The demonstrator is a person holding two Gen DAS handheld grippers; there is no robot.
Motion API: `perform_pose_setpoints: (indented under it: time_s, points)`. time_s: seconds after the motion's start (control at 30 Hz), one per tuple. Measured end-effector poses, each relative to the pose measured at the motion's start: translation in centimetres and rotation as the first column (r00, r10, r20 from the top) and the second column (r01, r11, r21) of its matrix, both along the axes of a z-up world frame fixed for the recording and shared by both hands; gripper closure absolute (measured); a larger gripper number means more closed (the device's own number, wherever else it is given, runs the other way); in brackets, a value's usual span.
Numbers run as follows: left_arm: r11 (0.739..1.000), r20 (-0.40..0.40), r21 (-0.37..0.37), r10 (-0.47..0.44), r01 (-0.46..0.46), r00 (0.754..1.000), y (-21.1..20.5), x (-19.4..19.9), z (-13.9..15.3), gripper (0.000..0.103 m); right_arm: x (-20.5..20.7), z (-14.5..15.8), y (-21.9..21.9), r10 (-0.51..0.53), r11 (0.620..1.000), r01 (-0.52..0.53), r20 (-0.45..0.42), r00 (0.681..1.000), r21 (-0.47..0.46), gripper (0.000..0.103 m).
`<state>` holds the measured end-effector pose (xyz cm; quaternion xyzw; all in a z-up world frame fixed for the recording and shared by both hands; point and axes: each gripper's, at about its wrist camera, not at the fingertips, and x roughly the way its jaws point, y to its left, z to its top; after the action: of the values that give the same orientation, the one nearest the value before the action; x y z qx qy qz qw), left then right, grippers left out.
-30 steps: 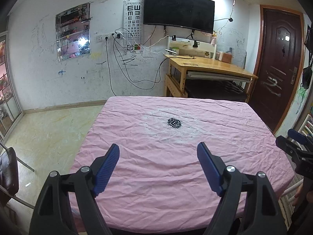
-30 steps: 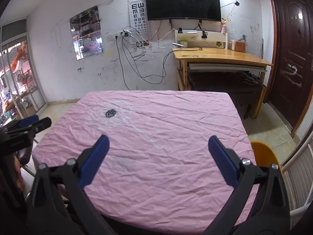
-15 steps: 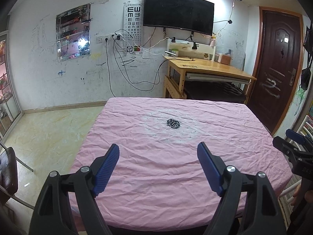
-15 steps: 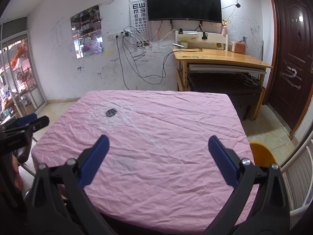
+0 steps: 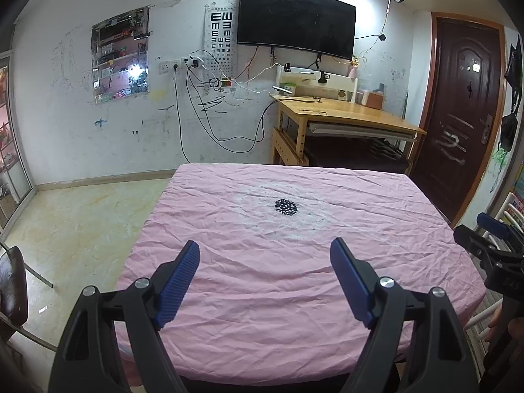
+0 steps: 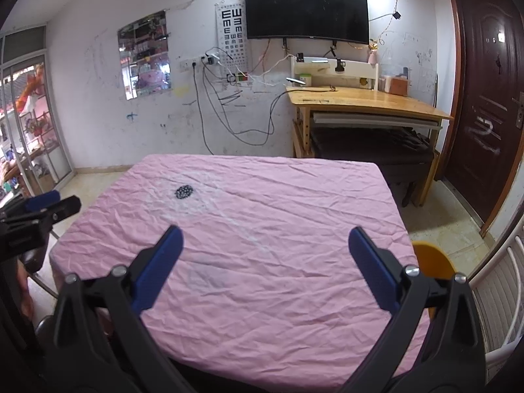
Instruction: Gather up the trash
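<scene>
Left gripper (image 5: 264, 252) and right gripper (image 6: 264, 237), both with jaws spread wide and empty, above the near part of a pink-covered table (image 5: 425, 262). No trash is visible; the only mark ahead of the fingers is a small dark patch (image 5: 286, 206), whether print or debris cannot be told. Likely risks: pinching the wrinkled cloth and dragging it, or the grippers meeting if both converge. Open cloth ahead; edges drop near both sides.
</scene>
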<state>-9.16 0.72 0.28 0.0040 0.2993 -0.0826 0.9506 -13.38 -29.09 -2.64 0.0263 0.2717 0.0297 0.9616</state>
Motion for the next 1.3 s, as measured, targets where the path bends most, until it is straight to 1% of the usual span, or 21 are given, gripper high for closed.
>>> perform_pose_setpoints:
  time_s: [1.03, 1.23, 1.3]
  points:
    - [1.0, 0.004, -0.001, -0.004, 0.004, 1.0, -0.15, -0.3, 0.09, 0.025, -0.05, 0.05, -0.16, 0.003, 1.0, -0.003, 0.0, 1.0, -0.005, 0.006]
    - [1.0, -0.007, 0.0, -0.007, 0.007, 1.0, -0.13, -0.28, -0.02, 0.025, -0.05, 0.05, -0.15, 0.003, 1.0, -0.003, 0.001, 1.0, -0.007, 0.006]
    - [1.0, -0.004, 0.015, -0.015, 0.015, 1.0, -0.3, -0.48, -0.06, 0.025, -0.05, 0.03, -0.09, 0.003, 1.0, -0.003, 0.0, 1.0, -0.009, 0.006]
